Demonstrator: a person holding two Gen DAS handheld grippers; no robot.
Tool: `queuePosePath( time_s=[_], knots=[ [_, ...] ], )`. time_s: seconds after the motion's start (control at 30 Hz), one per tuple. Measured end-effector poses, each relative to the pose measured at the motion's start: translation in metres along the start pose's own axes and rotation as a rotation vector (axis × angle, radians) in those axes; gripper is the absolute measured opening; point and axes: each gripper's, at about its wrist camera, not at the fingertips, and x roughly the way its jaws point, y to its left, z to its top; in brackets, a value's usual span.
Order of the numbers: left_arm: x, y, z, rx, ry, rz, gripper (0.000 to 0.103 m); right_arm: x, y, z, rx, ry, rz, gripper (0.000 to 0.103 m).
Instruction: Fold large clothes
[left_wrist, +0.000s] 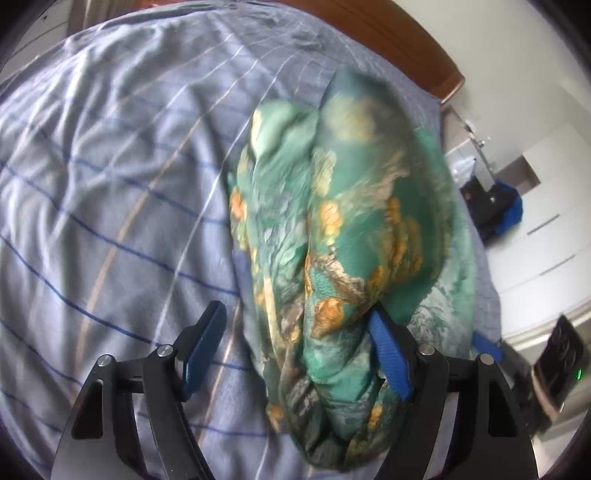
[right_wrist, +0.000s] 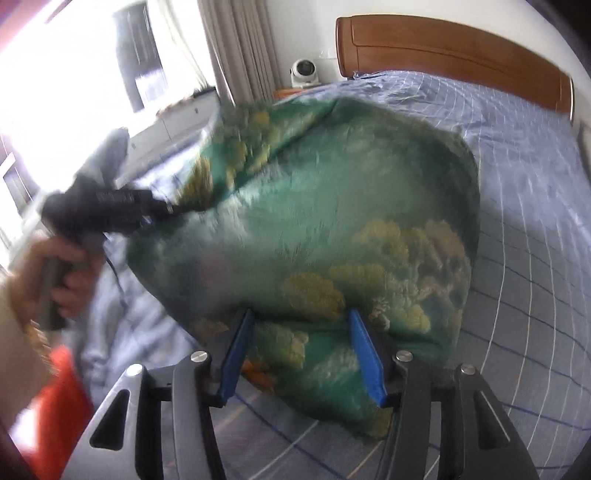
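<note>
Green garment bunched on the bed between wide, slack left gripper jaws and inside half-open right gripper – neither pressing – so likely to slump, unfold – or catch 1 withdrawing finger.

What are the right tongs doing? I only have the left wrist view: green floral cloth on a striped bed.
Observer: The green floral cloth is bunched between the right tongs; I cannot tell whether they pinch it.
Operator: What holds the left tongs?
Observer: A bare hand grips the handle of the left tongs, which are at the cloth's far edge.
Operator: Anything beside the headboard?
Observer: A small white fan stands next to the wooden headboard.
</note>
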Motion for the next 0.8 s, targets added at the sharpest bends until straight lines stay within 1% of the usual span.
queuePosePath(
  time_s=[0.07, 0.1, 0.17, 0.2, 0.27, 0.33, 0.37, 0.4, 0.43, 0.47, 0.5, 0.57, 0.6, 0.67, 0.7, 0.77, 0.8],
  knots=[
    [-0.018, -0.004, 0.012, 0.013, -0.017, 0.000, 0.079, -0.019, -0.013, 0.012, 0.061, -0.038, 0.039, 0.055],
    [-0.031, -0.009, 0.021, 0.026, -0.049, 0.009, 0.079, -0.031, -0.023, 0.026, 0.096, -0.068, 0.046, 0.055],
    [-0.047, -0.017, 0.037, 0.044, -0.104, 0.010, 0.084, -0.039, -0.039, 0.047, 0.136, -0.099, 0.042, 0.055],
    [-0.053, -0.022, 0.047, 0.049, -0.129, 0.003, 0.090, -0.039, -0.047, 0.061, 0.154, -0.108, 0.030, 0.055],
    [-0.049, -0.033, 0.062, 0.060, -0.146, 0.012, 0.093, -0.033, -0.059, 0.085, 0.175, -0.111, 0.004, 0.055],
    [-0.026, -0.041, 0.075, 0.076, -0.112, 0.046, 0.093, -0.010, -0.070, 0.104, 0.212, -0.083, 0.003, 0.055],
    [-0.012, -0.042, 0.079, 0.071, -0.091, 0.076, 0.093, 0.008, -0.074, 0.110, 0.243, -0.048, 0.021, 0.055],
    [0.006, -0.040, 0.081, 0.057, -0.063, 0.136, 0.092, 0.020, -0.074, 0.110, 0.261, -0.015, 0.032, 0.055],
    [0.018, -0.035, 0.076, 0.038, -0.040, 0.180, 0.088, 0.043, -0.075, 0.106, 0.286, 0.051, 0.038, 0.056],
    [0.031, -0.027, 0.072, 0.008, -0.013, 0.208, 0.087, 0.060, -0.074, 0.100, 0.295, 0.090, 0.022, 0.056],
    [0.045, -0.017, 0.066, -0.030, 0.010, 0.207, 0.087, 0.071, -0.071, 0.093, 0.288, 0.095, -0.009, 0.056],
    [0.045, -0.010, 0.057, -0.059, -0.007, 0.173, 0.087, 0.075, -0.065, 0.088, 0.256, 0.064, -0.049, 0.056],
    [0.037, -0.007, 0.053, -0.069, -0.033, 0.147, 0.087, 0.069, -0.059, 0.087, 0.235, 0.050, -0.065, 0.056],
    [0.017, -0.009, 0.046, -0.054, -0.068, 0.130, 0.087, 0.045, -0.050, 0.087, 0.207, 0.018, -0.053, 0.056],
    [0.004, -0.012, 0.040, -0.030, -0.088, 0.136, 0.087, 0.029, -0.044, 0.086, 0.185, 0.000, -0.042, 0.056],
    [-0.012, -0.016, 0.028, 0.017, -0.110, 0.157, 0.092, 0.000, -0.027, 0.079, 0.126, -0.028, -0.027, 0.056],
    [-0.017, -0.017, 0.020, 0.042, -0.113, 0.171, 0.095, -0.014, -0.017, 0.073, 0.089, -0.038, -0.014, 0.058]
  ],
)
